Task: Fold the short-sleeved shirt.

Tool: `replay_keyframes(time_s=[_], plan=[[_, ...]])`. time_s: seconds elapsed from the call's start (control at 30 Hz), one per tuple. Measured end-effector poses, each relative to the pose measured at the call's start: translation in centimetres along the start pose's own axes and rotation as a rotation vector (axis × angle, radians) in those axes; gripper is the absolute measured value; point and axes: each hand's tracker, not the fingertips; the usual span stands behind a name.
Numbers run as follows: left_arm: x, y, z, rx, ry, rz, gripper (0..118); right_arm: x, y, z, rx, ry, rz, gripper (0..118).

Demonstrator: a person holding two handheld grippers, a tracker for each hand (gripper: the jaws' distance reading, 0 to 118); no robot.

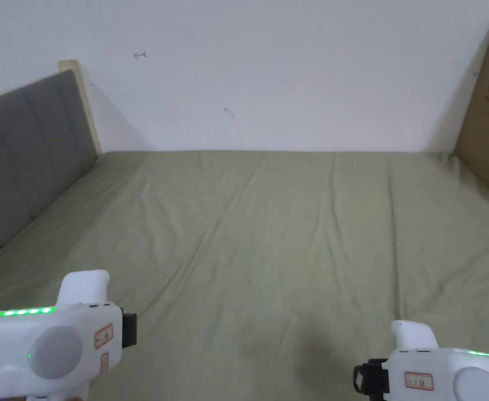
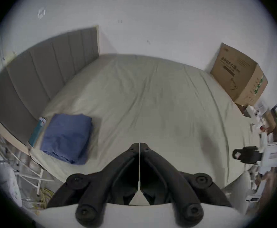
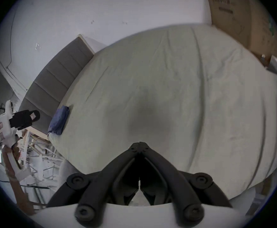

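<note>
Left gripper (image 2: 139,145): fingers pressed together, holding nothing, above the bed's near edge. Right gripper (image 3: 139,144): fingers pressed together, holding nothing. Shirt (image 2: 67,137): blue, folded, on the bed (image 2: 151,100) beside the grey headboard (image 2: 35,77), near corner. Cardboard box (image 2: 239,78): far right.

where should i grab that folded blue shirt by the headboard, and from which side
Judging from the left gripper view, take the blue shirt at its thick layered edge nearest the bed's front, coming from the open sheet side. The headboard and a teal box block the far side. Both grippers are shut, so open one first.
</note>
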Motion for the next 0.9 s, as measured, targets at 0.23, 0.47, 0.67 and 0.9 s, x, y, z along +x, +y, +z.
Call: replay_keyframes(time_s=[0.23,0.47,0.67,0.9], plan=[[6.6,2.5,7.0,0.311,0.047,-0.068,0,-3.7,4.2,8.7,0.396,-0.141,0.143,0],[11.4,4.3,12.9,0.599,0.094,-0.127,0,-8.0,6.2,16.5,0.781,-0.323,0.233,0],[12.2,4.3,14.1,0.634,0.055,-0.096,1,-9.3,5.8,18.0,0.82,-0.34,0.267,0],[11.9,3.4,14.2,0.613,0.026,-0.083,118,-9.1,5.0,17.4,0.811,-0.328,0.248,89]])
